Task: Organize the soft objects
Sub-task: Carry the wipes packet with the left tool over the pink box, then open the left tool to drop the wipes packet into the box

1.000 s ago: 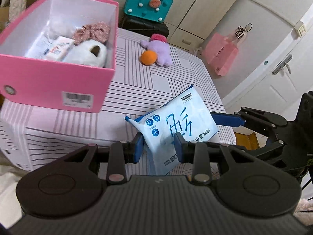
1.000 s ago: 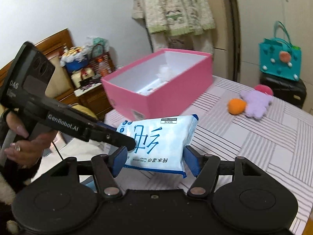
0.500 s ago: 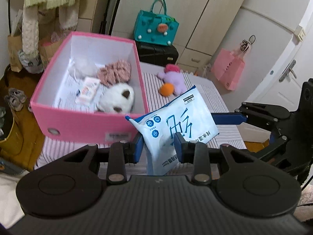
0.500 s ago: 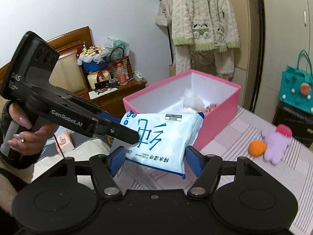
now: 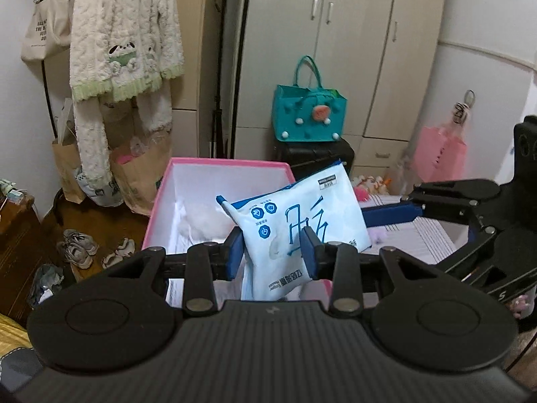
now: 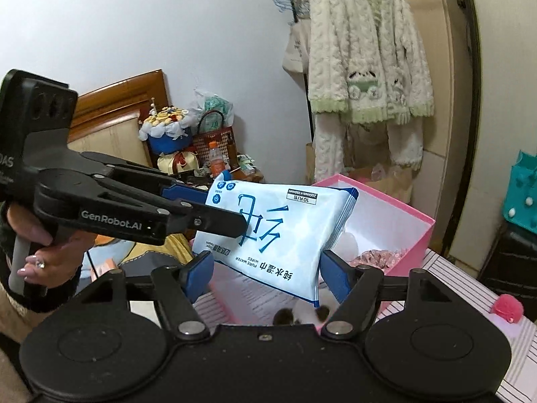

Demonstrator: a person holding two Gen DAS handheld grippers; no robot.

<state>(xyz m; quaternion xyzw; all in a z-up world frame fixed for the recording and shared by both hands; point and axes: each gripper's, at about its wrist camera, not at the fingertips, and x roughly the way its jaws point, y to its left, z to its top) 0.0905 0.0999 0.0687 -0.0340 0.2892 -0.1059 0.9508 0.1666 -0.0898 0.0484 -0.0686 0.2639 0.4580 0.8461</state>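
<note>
A light blue pack of wet wipes [image 5: 298, 225] is held in the air over the open pink box [image 5: 161, 188]. My left gripper [image 5: 272, 257] is shut on one end of the pack. My right gripper [image 6: 268, 273] is shut on its other end, pack shown in that view [image 6: 278, 235]. The pink box [image 6: 416, 231] holds a white plush toy [image 6: 302, 312], a pink scrunchie [image 6: 376, 257] and white stuffing [image 5: 204, 218]. A purple and pink plush toy [image 6: 506, 307] lies on the striped table [image 6: 517, 362] to the right.
A teal handbag [image 5: 308, 117] sits on a black case behind the table. A pink bag [image 5: 439, 158] hangs at the right by the cupboards. A cream knitted cardigan [image 5: 120, 33] hangs at the left. Shoes [image 5: 80, 245] lie on the floor.
Both grippers have lifted the wipes pack up off the table and carried it left over the pink box. The box now lies below and behind the pack.
</note>
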